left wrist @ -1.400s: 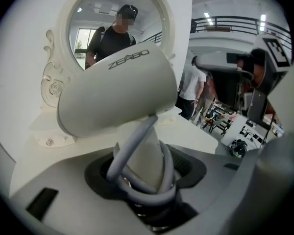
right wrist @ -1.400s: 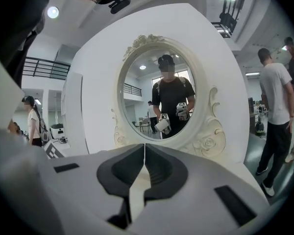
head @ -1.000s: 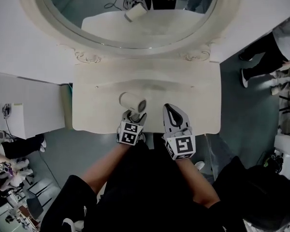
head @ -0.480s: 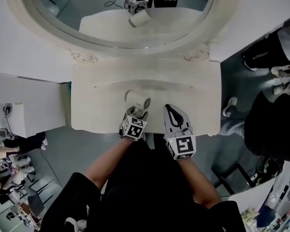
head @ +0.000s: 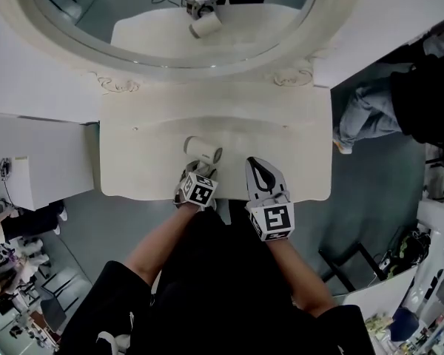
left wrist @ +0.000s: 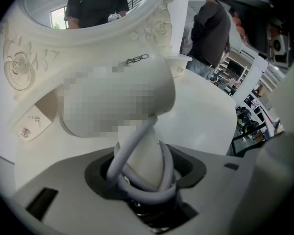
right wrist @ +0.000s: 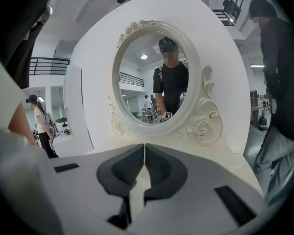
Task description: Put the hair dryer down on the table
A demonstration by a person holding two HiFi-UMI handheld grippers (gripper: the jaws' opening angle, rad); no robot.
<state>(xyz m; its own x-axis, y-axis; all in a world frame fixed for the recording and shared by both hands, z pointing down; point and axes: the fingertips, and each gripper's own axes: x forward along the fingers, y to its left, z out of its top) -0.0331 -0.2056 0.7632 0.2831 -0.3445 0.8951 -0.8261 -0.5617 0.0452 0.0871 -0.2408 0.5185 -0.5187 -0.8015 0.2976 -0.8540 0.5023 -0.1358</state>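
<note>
We note that the left gripper (head: 195, 174), clenched on the handle (left wrist: 144, 161) and coiled cord (left wrist: 148, 196) of the white hair dryer (head: 203, 150), has sunk this last second, so we judge the dryer, at its 12 o'clock, nearly down on the dressing table (head: 296, 146); the right gripper (head: 259, 167), at 3 o'clock, idles pinched shut and empty.

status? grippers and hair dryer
Left gripper jaws shut on hair dryer handle, cord wrapped round it. Right gripper shut, empty. Load low over table, not yet released. Nothing in its way.
</note>
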